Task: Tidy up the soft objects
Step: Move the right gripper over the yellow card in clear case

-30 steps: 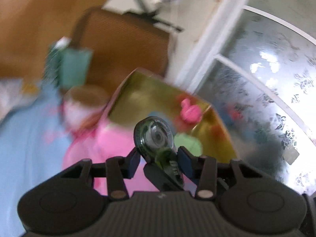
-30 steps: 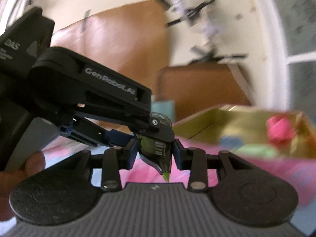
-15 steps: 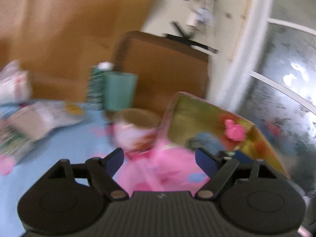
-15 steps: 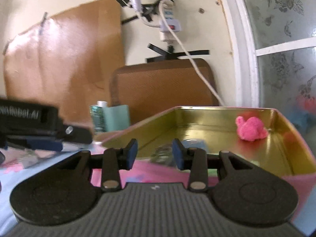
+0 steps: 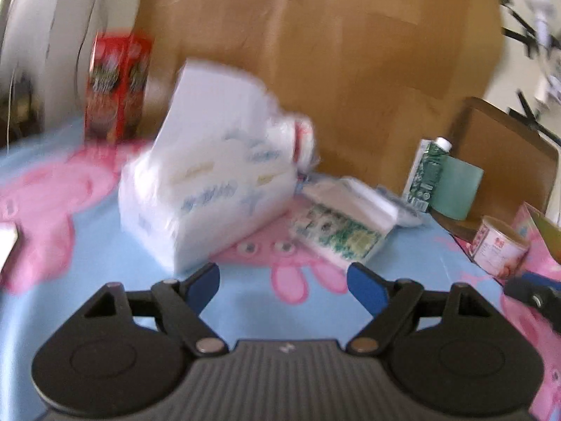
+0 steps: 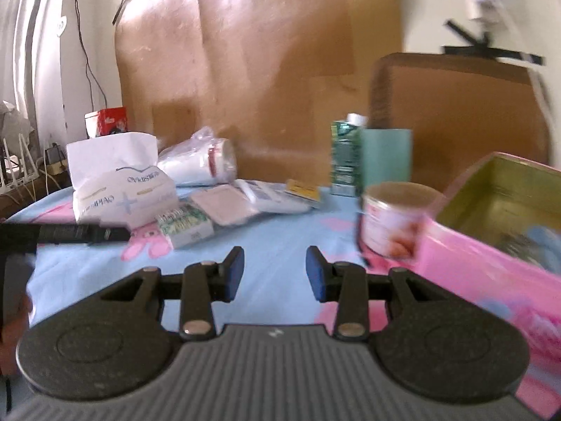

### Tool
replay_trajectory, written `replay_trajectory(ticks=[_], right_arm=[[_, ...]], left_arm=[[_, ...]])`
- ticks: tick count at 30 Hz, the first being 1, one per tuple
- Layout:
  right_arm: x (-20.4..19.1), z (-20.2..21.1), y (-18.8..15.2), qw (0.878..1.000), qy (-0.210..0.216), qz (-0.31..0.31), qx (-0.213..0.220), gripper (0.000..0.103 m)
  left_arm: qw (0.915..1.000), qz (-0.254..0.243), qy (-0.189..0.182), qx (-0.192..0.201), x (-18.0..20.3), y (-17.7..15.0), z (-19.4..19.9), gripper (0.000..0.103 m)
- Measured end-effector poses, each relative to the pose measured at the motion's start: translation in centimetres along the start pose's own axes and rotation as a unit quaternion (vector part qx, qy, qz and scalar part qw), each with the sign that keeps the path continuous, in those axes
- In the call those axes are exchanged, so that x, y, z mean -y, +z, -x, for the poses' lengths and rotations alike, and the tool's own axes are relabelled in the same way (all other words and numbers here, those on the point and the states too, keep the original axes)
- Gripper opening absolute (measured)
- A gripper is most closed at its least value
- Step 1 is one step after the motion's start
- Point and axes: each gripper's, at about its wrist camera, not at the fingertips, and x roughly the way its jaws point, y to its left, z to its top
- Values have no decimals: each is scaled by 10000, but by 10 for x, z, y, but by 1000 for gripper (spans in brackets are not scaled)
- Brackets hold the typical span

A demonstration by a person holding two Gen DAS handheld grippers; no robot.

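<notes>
A big white tissue pack (image 5: 207,193) lies on the blue and pink cartoon cloth (image 5: 105,273), just ahead of my left gripper (image 5: 285,284), which is open and empty. To its right sit a small green-printed tissue pack (image 5: 336,235) and a flat white pack (image 5: 354,193). My right gripper (image 6: 275,275) is open with nothing between its fingers, hovering over bare cloth. In its view the big tissue pack (image 6: 119,189), the small green pack (image 6: 184,224) and a plastic-wrapped white roll (image 6: 200,165) lie at the left. The pink tin box (image 6: 473,263) with a gold inside stands at the right.
A pink-labelled can (image 6: 392,221) stands beside the tin. A green carton (image 6: 345,154) and a teal cup (image 6: 385,158) stand at the back before brown boards. A red box (image 5: 115,84) stands far left. The left gripper (image 6: 70,233) shows at the right view's left edge.
A second ago both grippers were shut on a dark green disc-shaped item by the tin. Both let it go. Both views have since swung left, away from the tin and toward the tissue packs.
</notes>
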Motion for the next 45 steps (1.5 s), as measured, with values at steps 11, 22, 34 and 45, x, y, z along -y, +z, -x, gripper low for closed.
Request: replay_trajectory(ticks=[11, 22, 34, 45], right_arm=[[9, -168, 83, 9933, -418, -704, -819, 73], [11, -263, 93, 9774, -1103, -661, -1677, 87], [-29, -233, 78, 9696, -921, 561, -2195, 92], [-44, -114, 29, 9765, -474, 922, -1889, 92]], left_arm=[[9973, -124, -354, 626, 4, -5, 19, 92], [9953, 3, -501, 834, 0, -4, 24, 96], [9947, 268, -517, 844, -9, -2, 25, 99], [9936, 536, -484, 867, -17, -3, 27, 99]])
